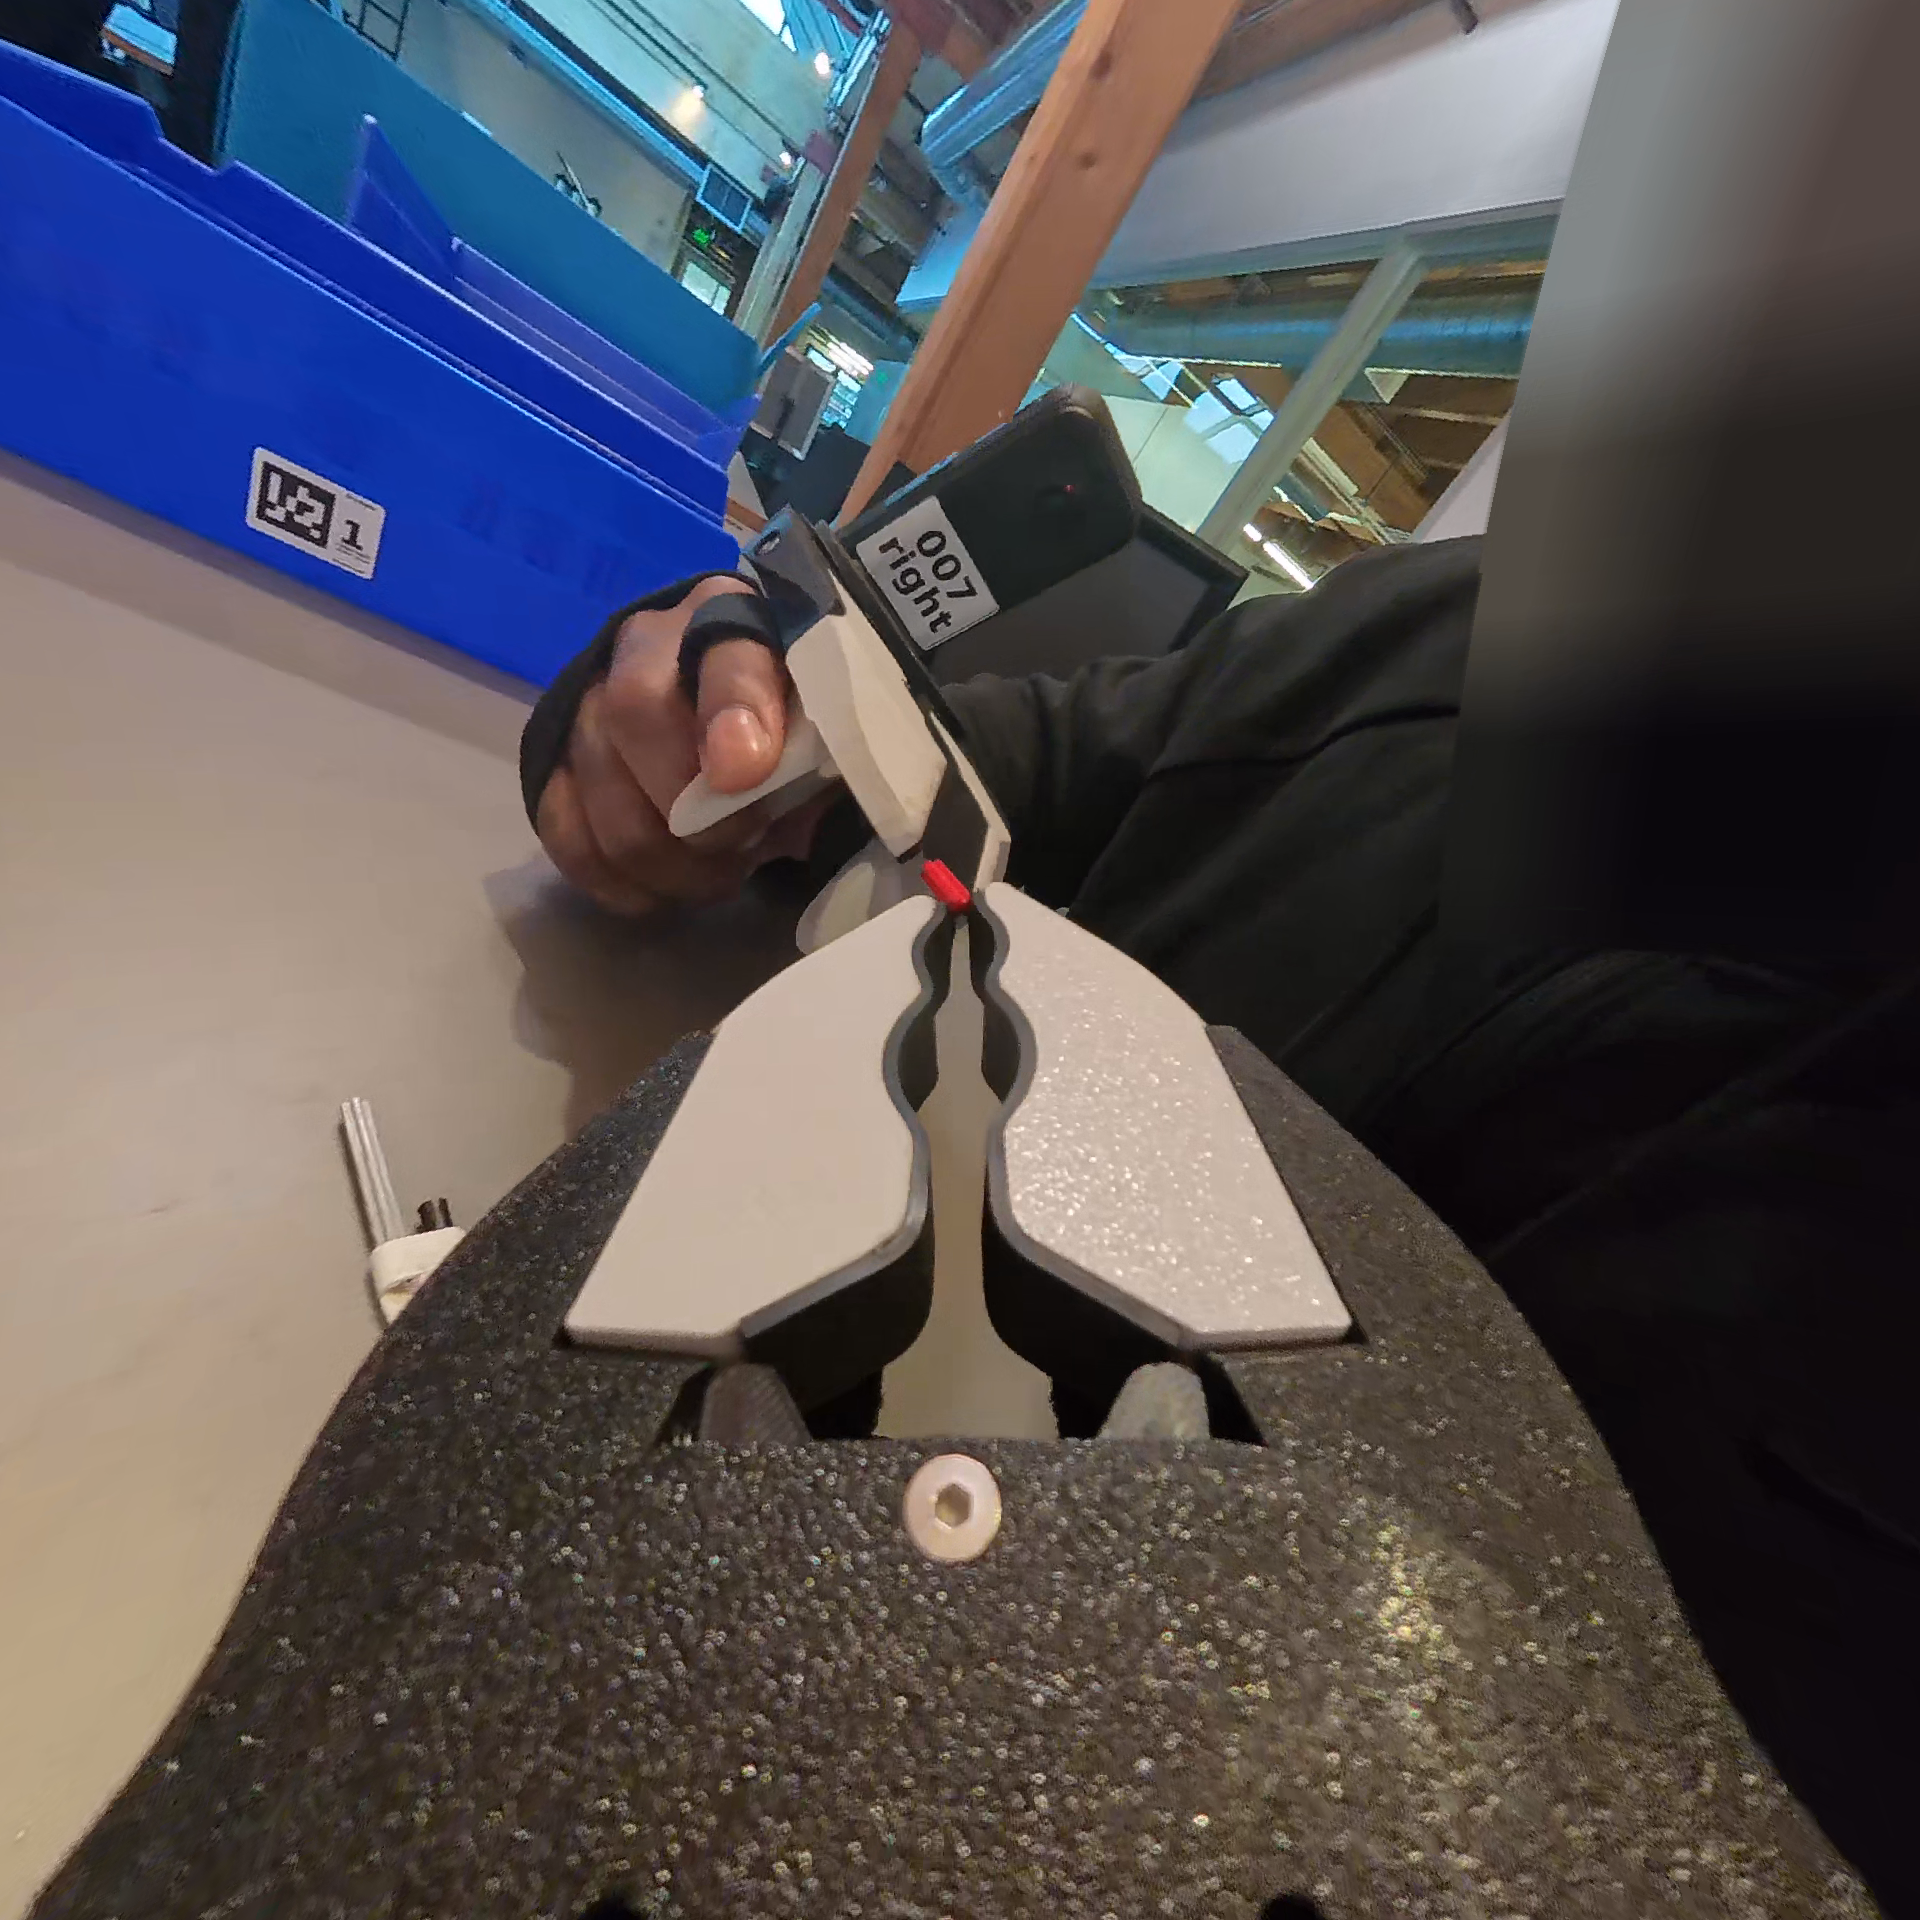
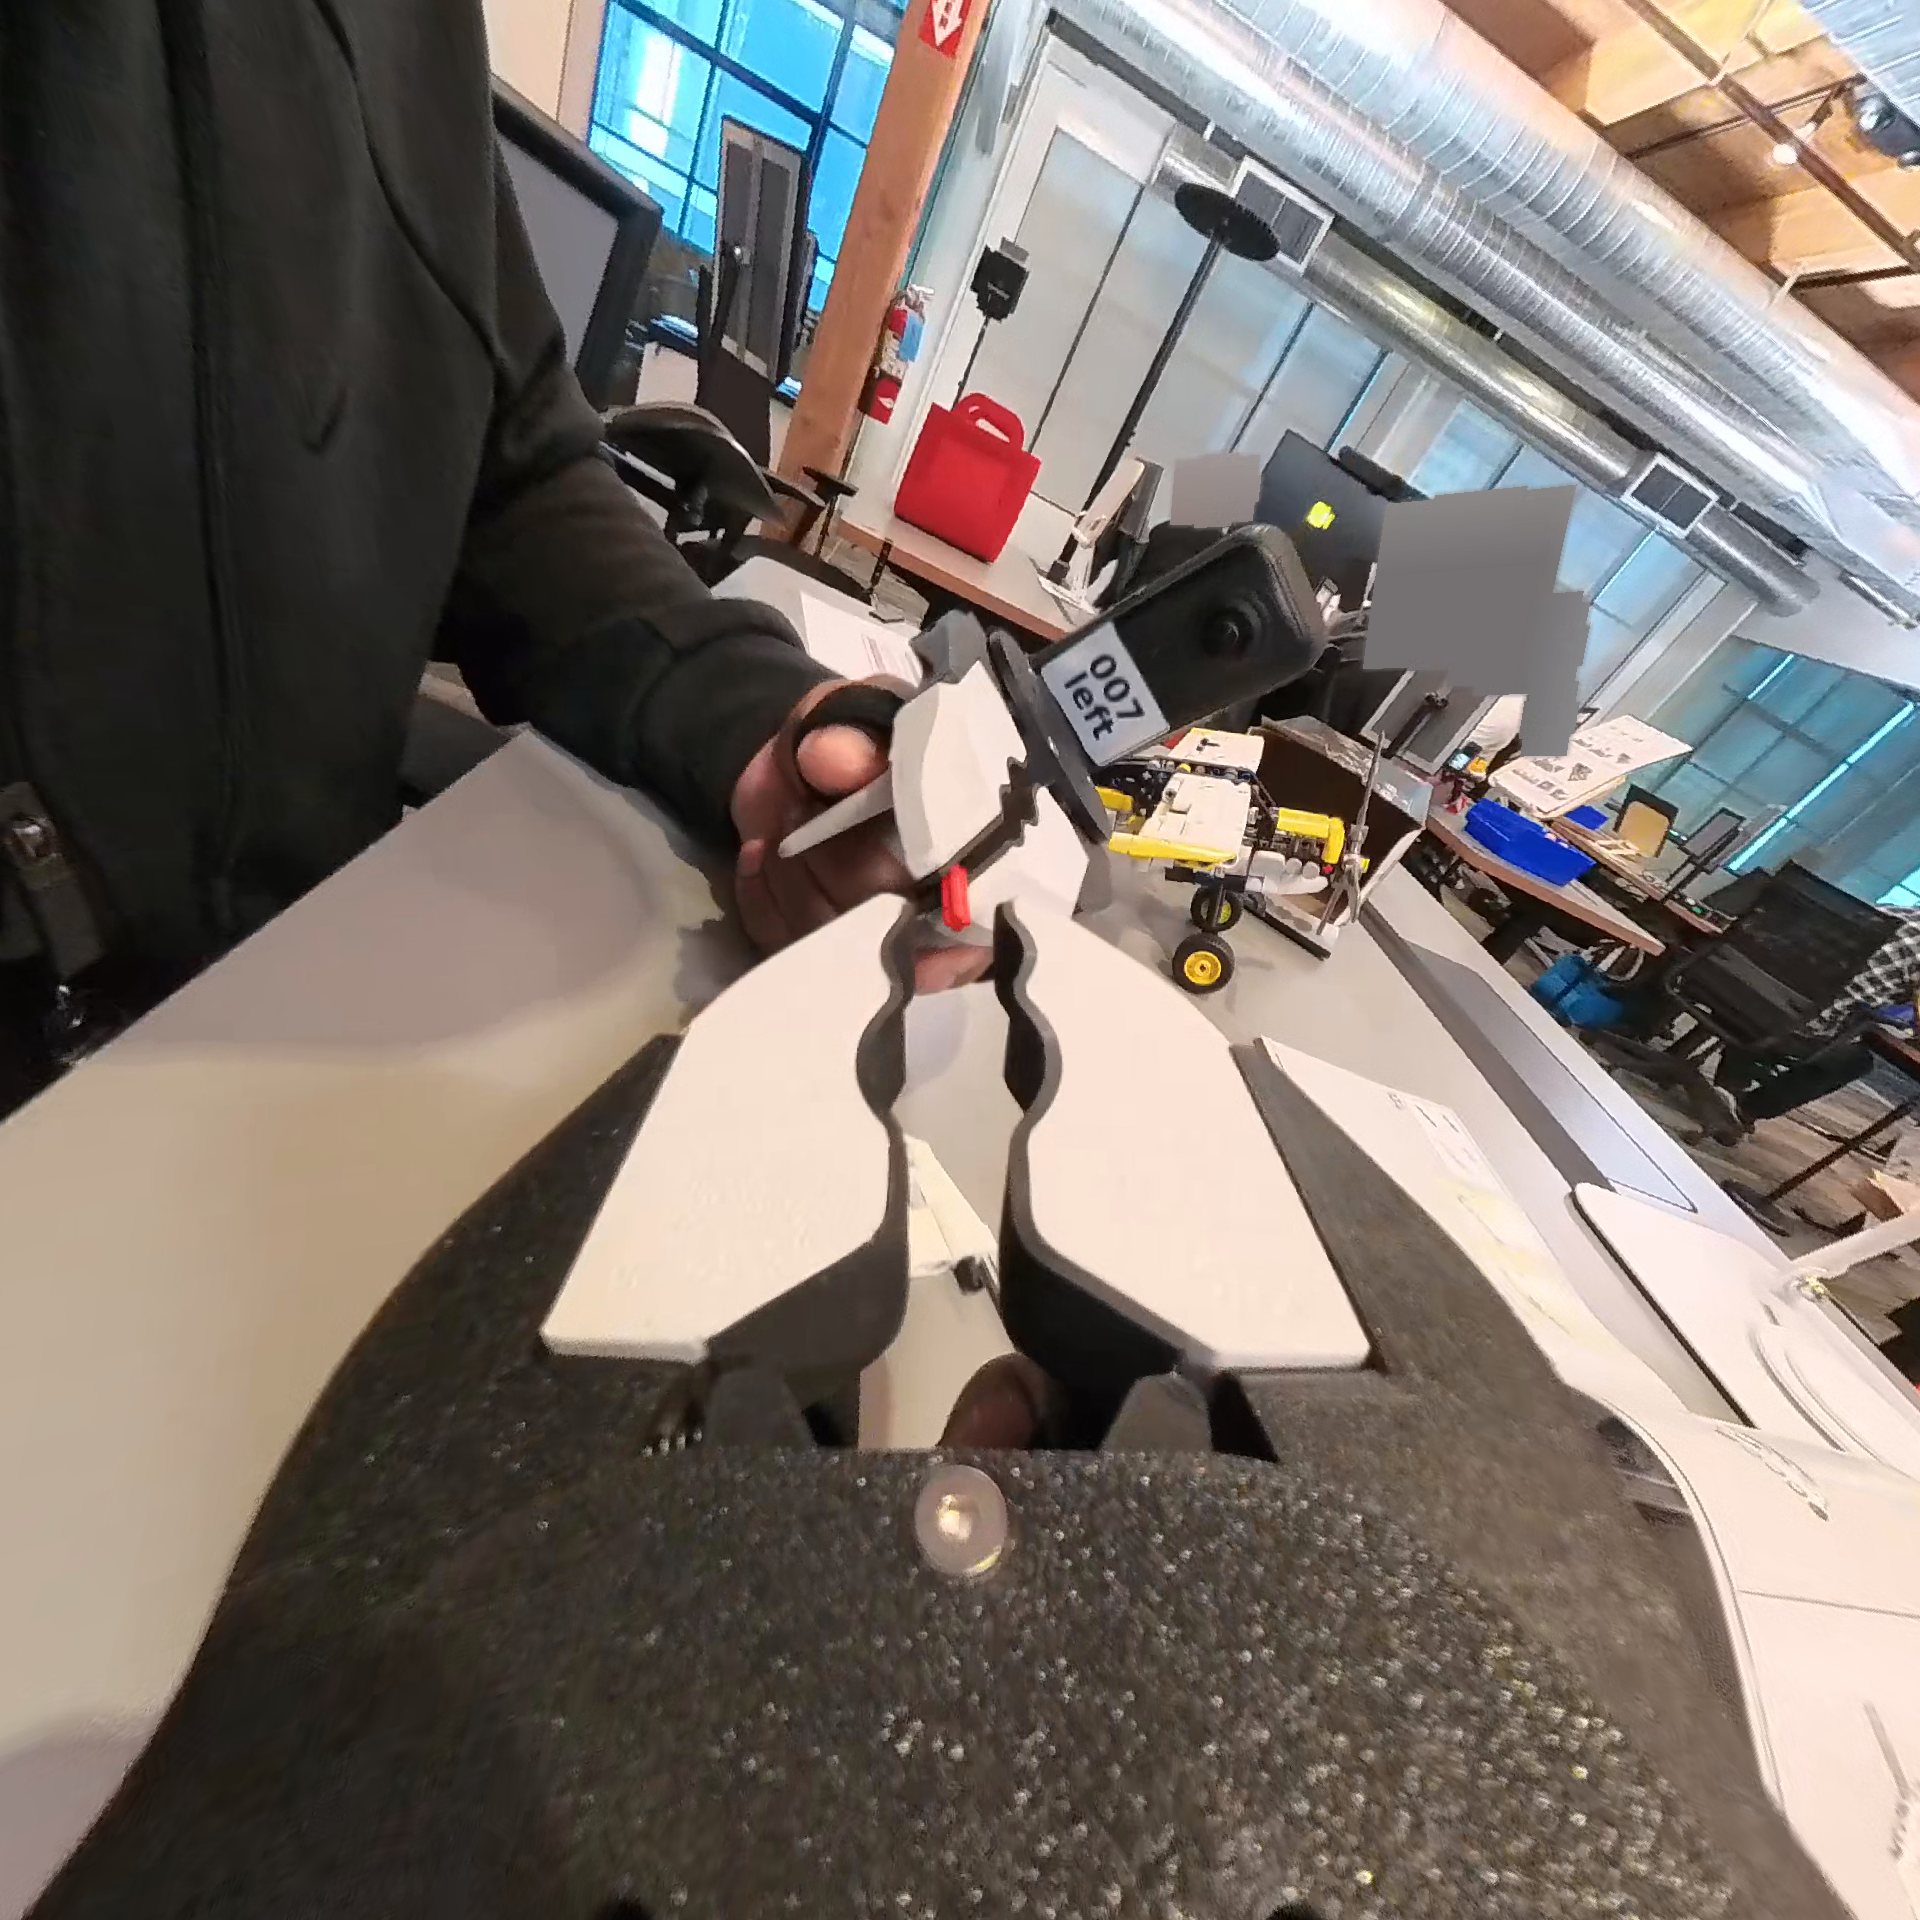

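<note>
Left wrist view: left gripper [image 1: 954, 914] pinches small red peg [image 1: 945, 886].

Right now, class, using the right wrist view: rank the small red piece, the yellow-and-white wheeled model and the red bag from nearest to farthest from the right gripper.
1. small red piece, right at the fingertips of the right gripper.
2. yellow-and-white wheeled model, on the table to the right.
3. red bag, far in the background, upper middle.
</note>
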Demonstrator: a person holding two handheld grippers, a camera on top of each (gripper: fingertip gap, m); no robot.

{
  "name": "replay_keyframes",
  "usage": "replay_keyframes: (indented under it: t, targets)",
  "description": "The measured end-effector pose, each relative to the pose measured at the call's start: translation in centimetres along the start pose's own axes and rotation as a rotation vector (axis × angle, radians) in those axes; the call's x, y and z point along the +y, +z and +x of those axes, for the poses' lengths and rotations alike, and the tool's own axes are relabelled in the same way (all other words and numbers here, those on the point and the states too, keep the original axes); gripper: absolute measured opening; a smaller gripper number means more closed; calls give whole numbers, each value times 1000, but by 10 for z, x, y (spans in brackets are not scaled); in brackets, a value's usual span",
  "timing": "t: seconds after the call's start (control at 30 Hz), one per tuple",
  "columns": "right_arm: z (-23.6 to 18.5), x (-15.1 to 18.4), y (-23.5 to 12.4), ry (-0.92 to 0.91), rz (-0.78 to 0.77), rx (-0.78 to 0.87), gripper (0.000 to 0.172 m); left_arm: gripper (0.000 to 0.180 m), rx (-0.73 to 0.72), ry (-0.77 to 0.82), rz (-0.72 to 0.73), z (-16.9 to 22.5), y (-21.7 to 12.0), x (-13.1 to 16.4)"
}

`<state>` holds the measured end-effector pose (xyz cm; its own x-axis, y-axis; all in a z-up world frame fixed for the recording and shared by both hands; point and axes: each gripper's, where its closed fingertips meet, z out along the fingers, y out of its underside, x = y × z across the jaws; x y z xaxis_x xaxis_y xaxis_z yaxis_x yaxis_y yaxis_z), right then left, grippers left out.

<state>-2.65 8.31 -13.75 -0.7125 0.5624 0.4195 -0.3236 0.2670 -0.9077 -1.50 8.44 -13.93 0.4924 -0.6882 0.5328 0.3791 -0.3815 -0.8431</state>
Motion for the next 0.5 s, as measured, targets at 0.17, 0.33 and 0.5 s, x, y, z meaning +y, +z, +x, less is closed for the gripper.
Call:
replay_keyframes:
  t: [0.17,0.33,0.5]
  targets:
    - [-2,-6,1,13,25,-10,11,3,24,2,-7,3,2,2]
    - [-5,-7,2,20,30,-28,7,3,48,0,-9,7,3,2]
    - [-7,-8,2,26,39,-41,5,3,59,-5,-10,8,3,2]
